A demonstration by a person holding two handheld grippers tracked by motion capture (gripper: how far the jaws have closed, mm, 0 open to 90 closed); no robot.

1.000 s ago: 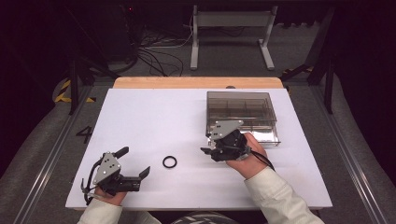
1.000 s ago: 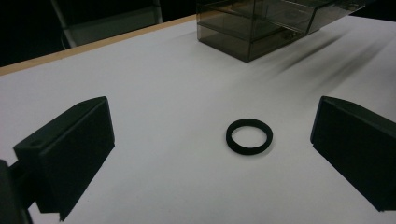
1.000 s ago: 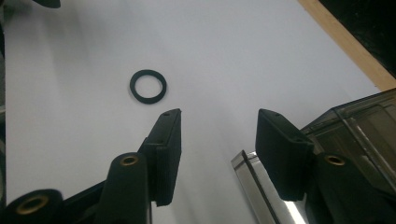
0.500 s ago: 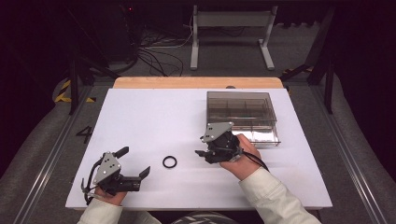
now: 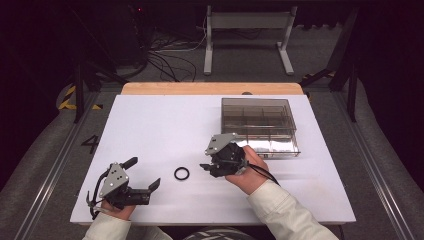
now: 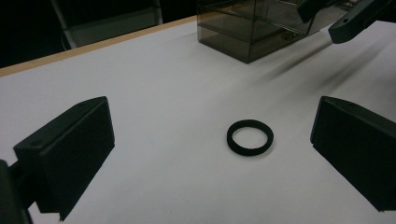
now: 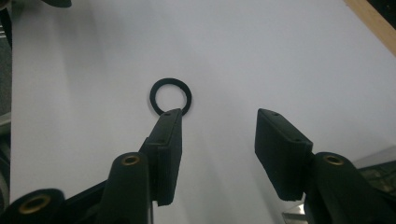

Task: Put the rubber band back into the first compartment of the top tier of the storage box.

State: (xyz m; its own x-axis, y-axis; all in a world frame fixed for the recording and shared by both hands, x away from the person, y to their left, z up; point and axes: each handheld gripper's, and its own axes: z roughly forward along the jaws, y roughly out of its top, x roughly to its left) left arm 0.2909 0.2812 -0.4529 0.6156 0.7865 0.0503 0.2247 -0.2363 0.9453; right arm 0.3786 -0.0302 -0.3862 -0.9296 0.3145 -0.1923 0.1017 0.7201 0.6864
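— Ring (image 5: 181, 173) lying flat on the white table (image 5: 150, 130), between the two hands. Why there?

— Probably so either tool can get at it. The right gripper (image 5: 206, 166) comes in low beside it, jaws spread and empty, one tip just short of the rim.

— And the left gripper (image 5: 143, 173)?

— Parked nearer the front edge, spread wide, gripping nothing, aimed at the ring. My guess: it goes into that smoky compartment box (image 5: 260, 125) behind.

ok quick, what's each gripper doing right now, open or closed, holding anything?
Left gripper: open, holding nothing.
Right gripper: open, holding nothing; the black ring lies just beyond it.
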